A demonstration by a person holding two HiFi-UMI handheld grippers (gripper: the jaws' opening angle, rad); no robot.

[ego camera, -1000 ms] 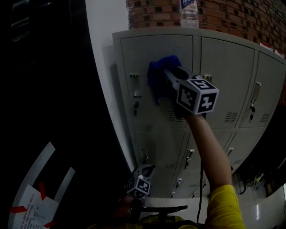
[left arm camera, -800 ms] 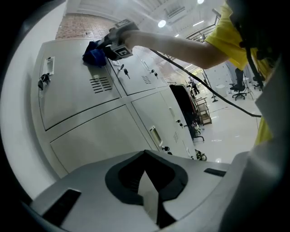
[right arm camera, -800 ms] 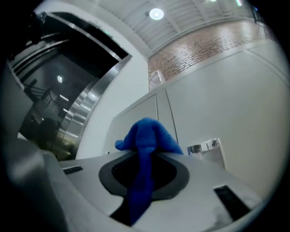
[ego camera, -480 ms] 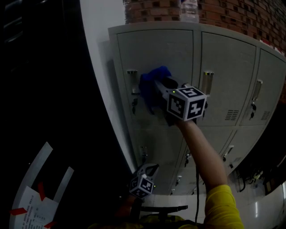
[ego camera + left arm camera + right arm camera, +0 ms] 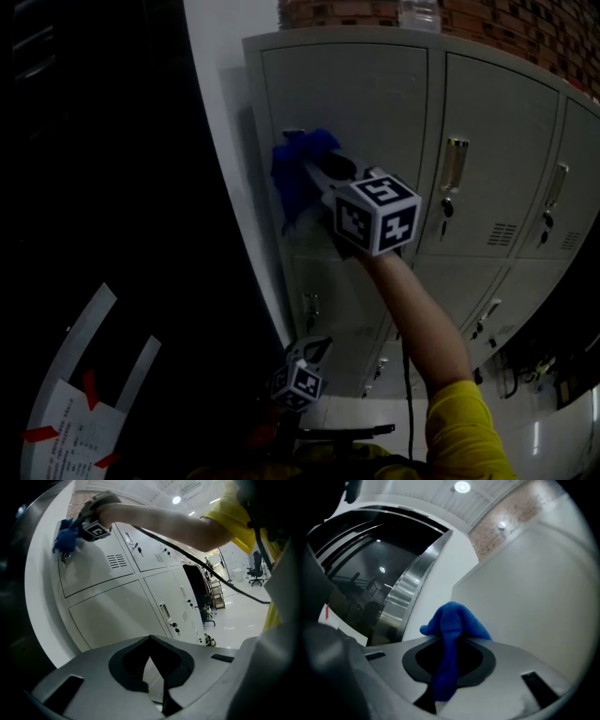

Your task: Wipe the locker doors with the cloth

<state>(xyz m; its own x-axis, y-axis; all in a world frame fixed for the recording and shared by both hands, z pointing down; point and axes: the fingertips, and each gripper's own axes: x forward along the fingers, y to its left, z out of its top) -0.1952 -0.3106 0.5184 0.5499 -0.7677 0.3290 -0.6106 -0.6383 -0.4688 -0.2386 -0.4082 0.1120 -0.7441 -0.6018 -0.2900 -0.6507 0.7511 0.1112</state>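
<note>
**Cloth at the left edge of the top-left door**

Head view: our right tool (image 5: 314, 169) reaches up and presses the blue cloth (image 5: 292, 183) against the top-left locker door (image 5: 375, 103). It sits close to that door's left edge, in the upper middle of the frame. Most of the door's bare face lies to the right of the cloth, so we judge the next stroke should run rightward. Our left tool (image 5: 317, 349) hangs low at bottom centre, well apart from the cloth, so the right arm is plainly the nearer.

Left gripper view: the left tool (image 5: 150, 667) has its jaws drawn together with nothing between them. The cloth (image 5: 65, 538) is a small blue patch at upper left.

Right gripper view: the right tool (image 5: 447, 667) is clamped on the cloth (image 5: 452, 625). A strip of it runs down between the jaws and the bunched end pokes past the tips. The grey door (image 5: 543, 597) spreads across the right of the frame.
</note>
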